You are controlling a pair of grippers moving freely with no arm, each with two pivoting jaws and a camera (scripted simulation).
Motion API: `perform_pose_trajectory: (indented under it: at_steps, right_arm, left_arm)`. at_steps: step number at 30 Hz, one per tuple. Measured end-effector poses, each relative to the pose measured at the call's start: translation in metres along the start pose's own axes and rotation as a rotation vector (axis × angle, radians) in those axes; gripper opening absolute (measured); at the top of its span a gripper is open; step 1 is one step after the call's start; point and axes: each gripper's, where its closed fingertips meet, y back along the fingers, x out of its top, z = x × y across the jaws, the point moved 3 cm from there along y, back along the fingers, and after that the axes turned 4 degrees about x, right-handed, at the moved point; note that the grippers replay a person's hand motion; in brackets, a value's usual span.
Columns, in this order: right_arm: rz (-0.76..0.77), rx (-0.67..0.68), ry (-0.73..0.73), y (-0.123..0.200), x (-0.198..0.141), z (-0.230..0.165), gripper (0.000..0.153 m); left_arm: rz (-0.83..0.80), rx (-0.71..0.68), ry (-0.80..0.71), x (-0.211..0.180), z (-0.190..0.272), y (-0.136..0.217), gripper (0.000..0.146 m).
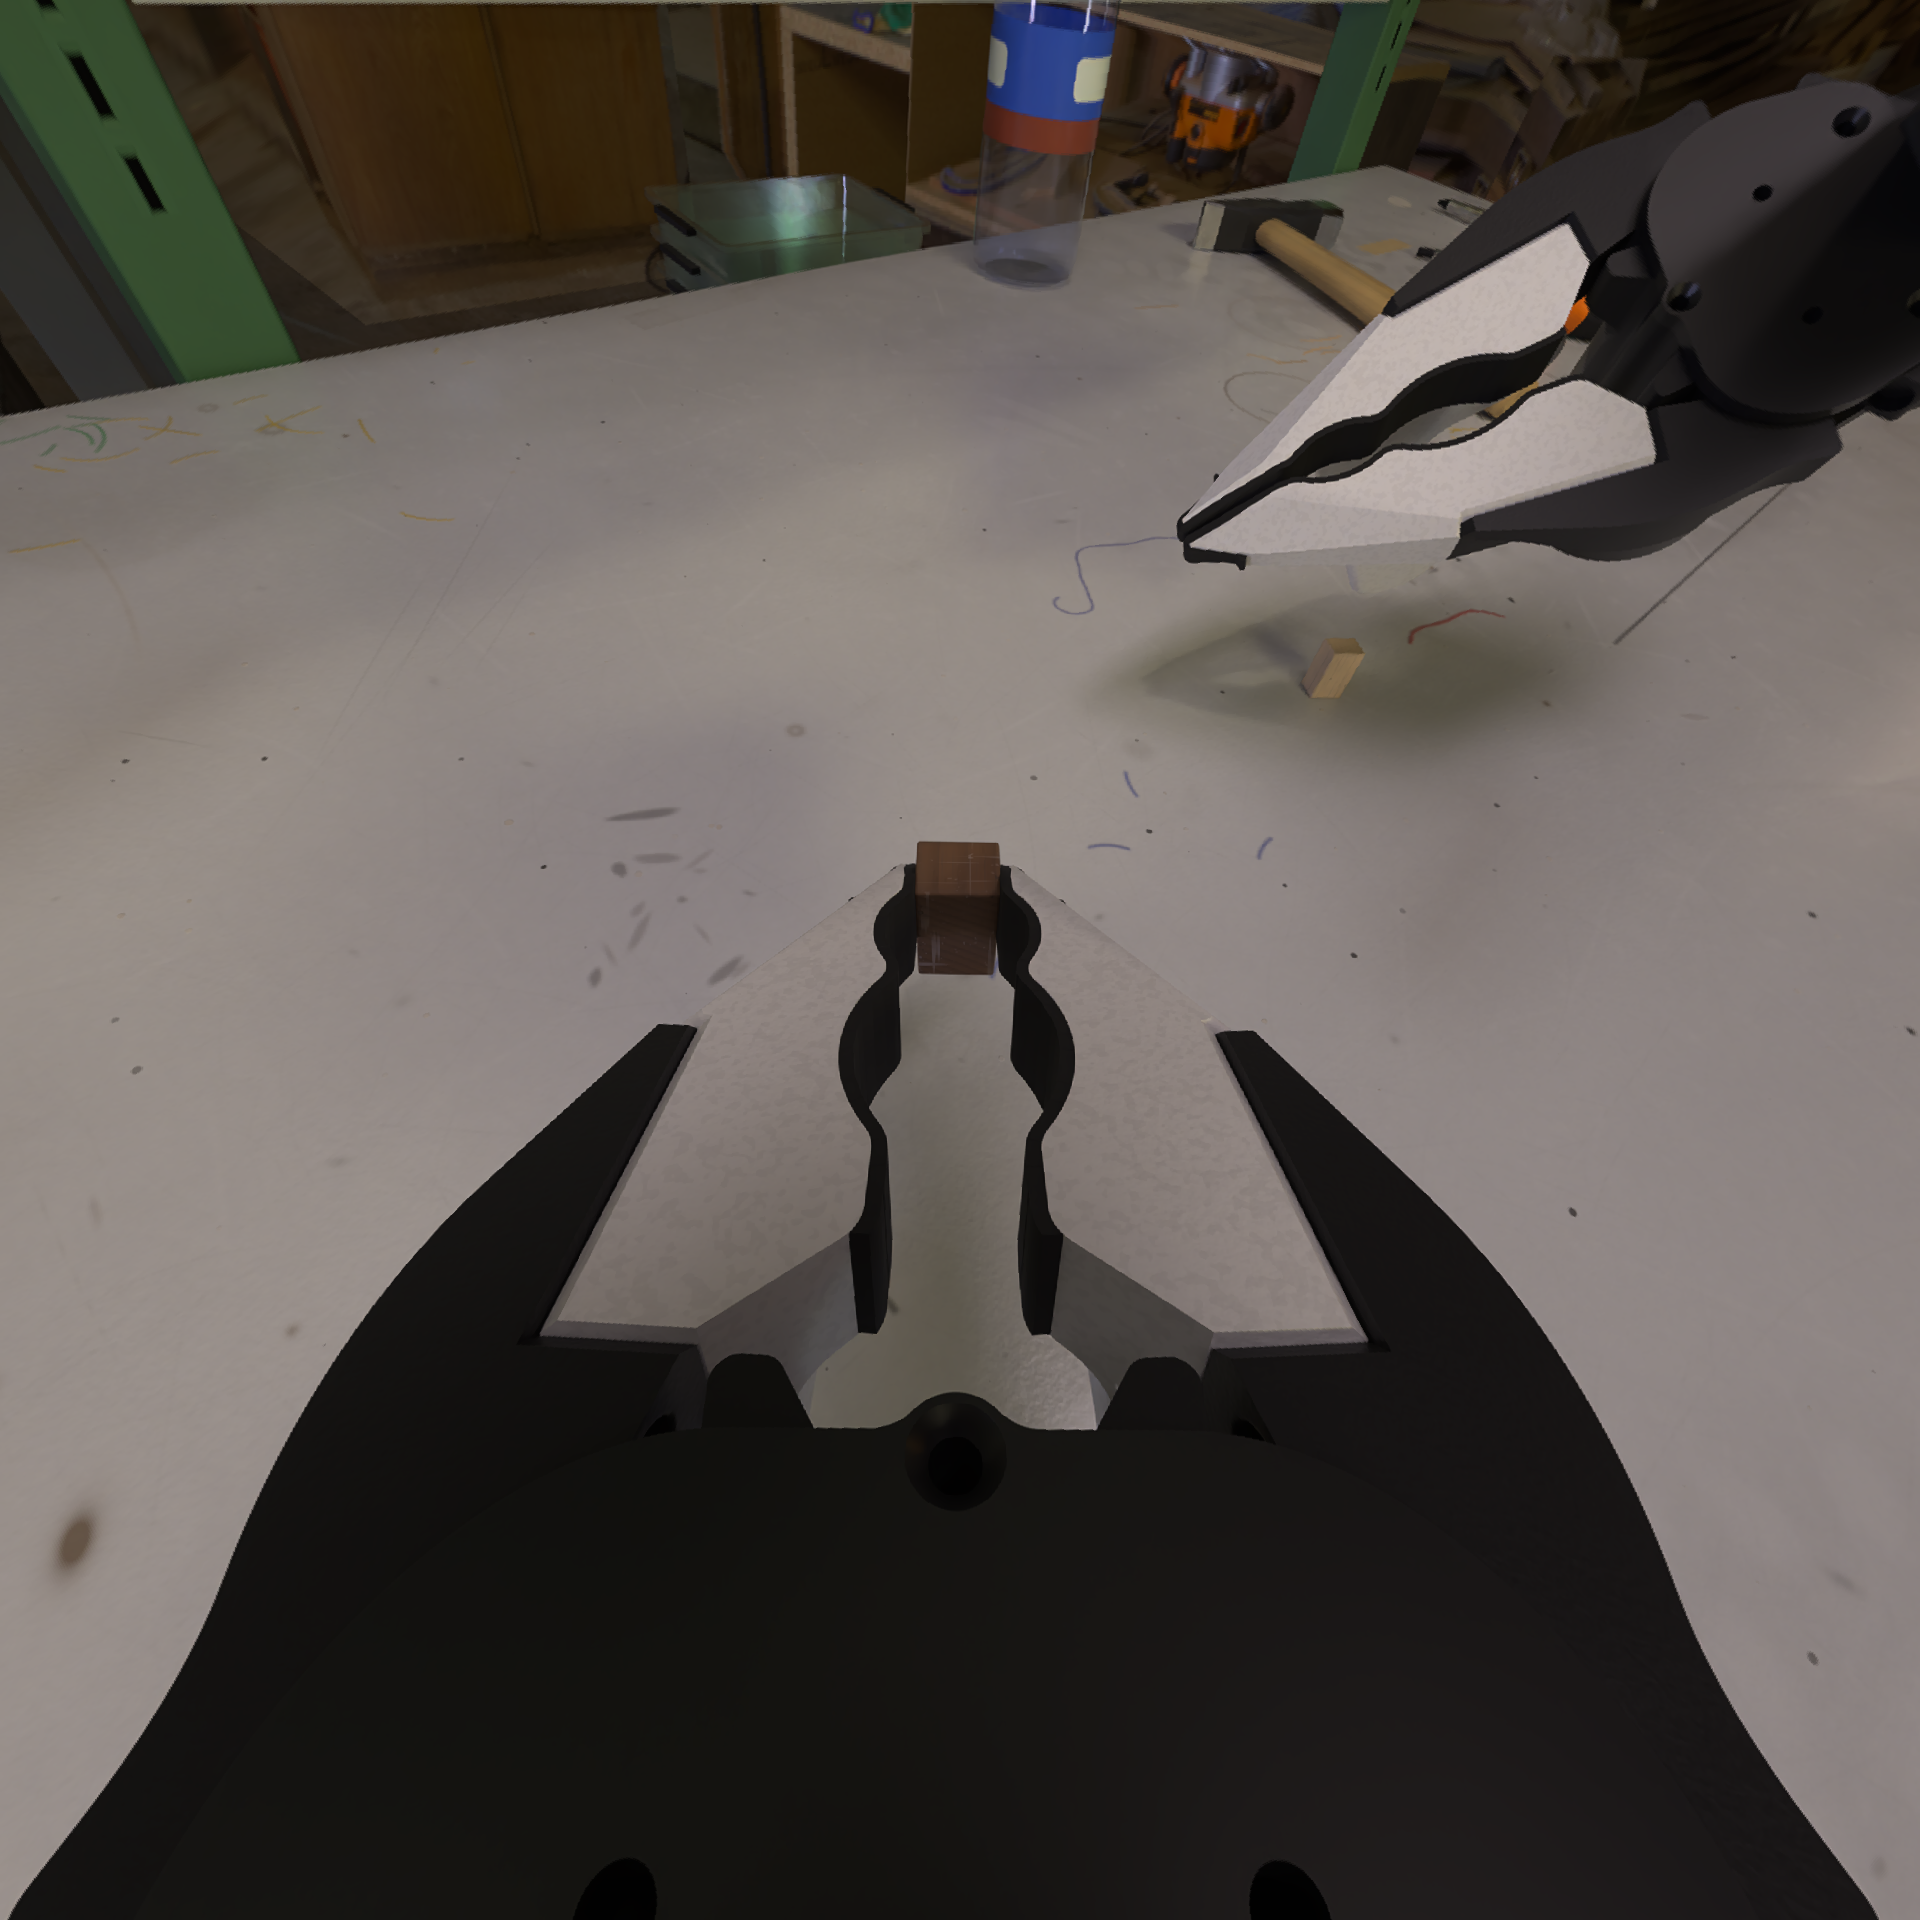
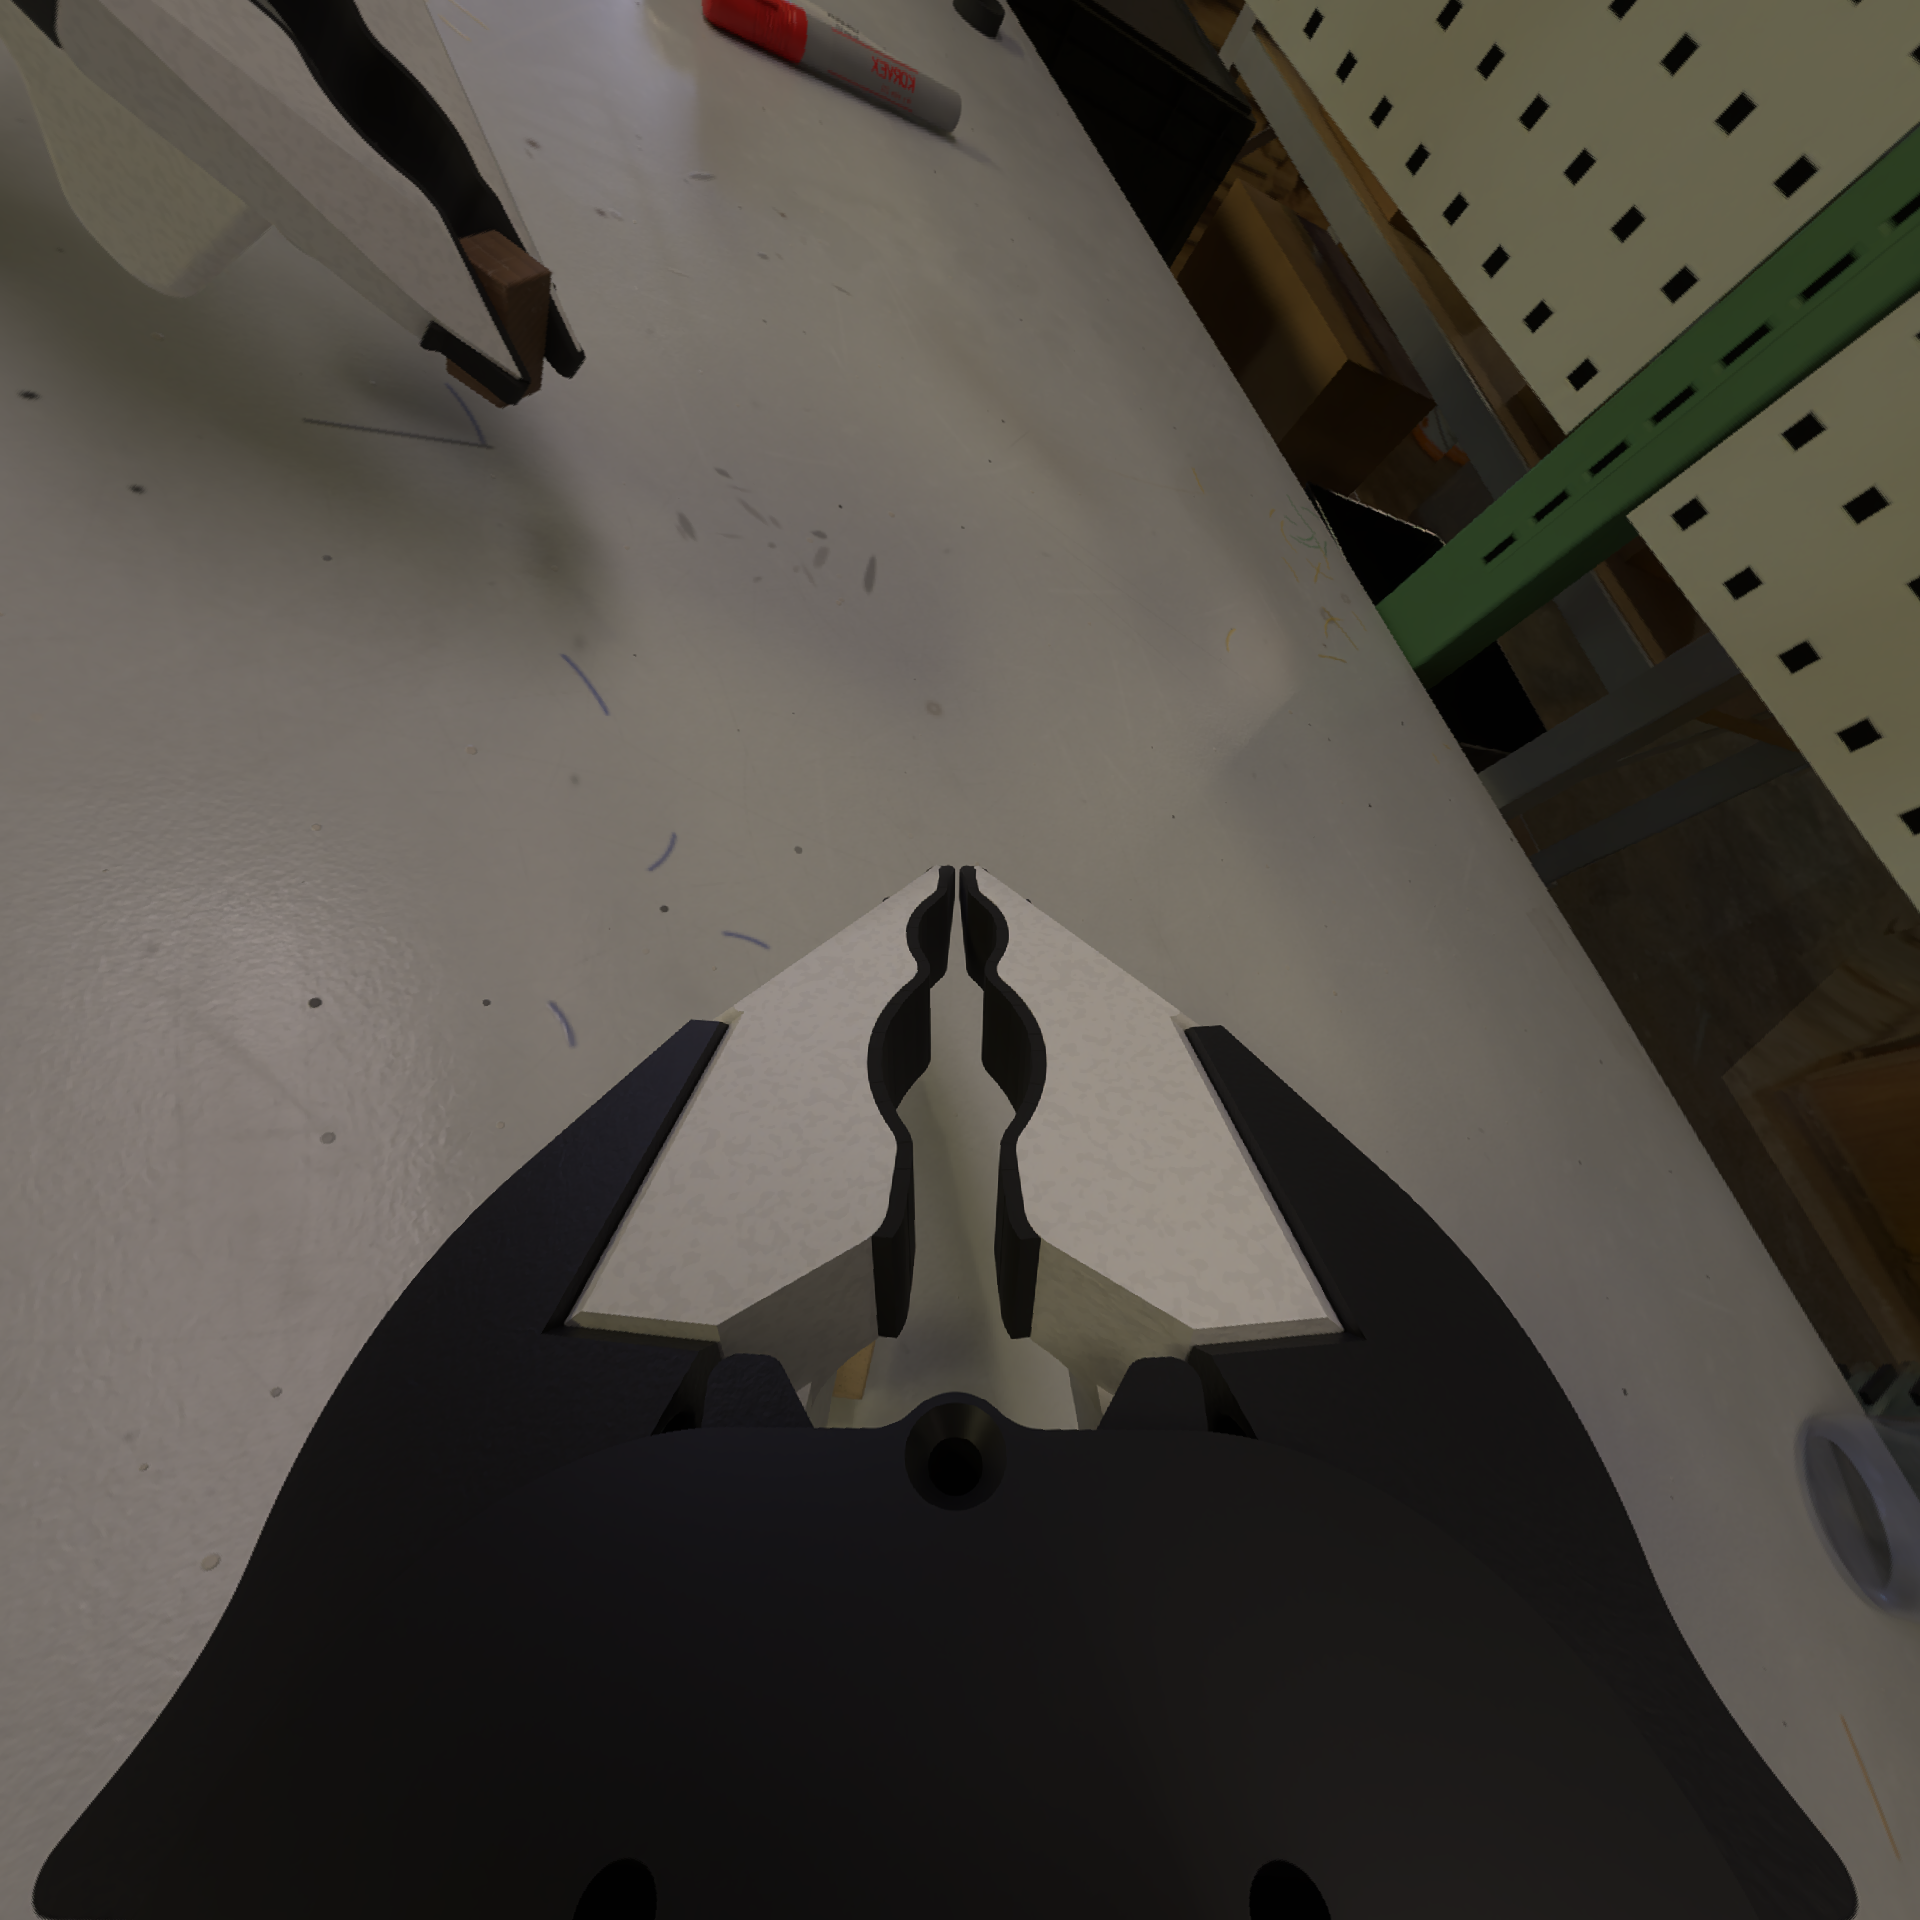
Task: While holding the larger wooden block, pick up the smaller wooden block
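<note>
My left gripper is shut on a dark brown wooden block, held between its fingertips above the white table. The same block and the left gripper show at the upper left of the right wrist view. A smaller pale wooden block lies on the table at the right. My right gripper hovers above and just left of it, with its fingers together and nothing between them.
A hammer, a clear cylinder with blue and red bands and a glass tray stand at the table's far edge. A red and grey marker lies beyond. The table edge runs beside a green-framed pegboard rack.
</note>
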Motion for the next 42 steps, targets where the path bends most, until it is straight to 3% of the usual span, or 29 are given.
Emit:
perform_pose_trajectory:
  at_steps: [42]
  right_arm:
    - [0.063,0.019,0.026,0.005,0.008,-0.006,0.001]
  left_arm:
    - [-0.101,0.09,-0.167,-0.01,0.009,-0.011,0.014]
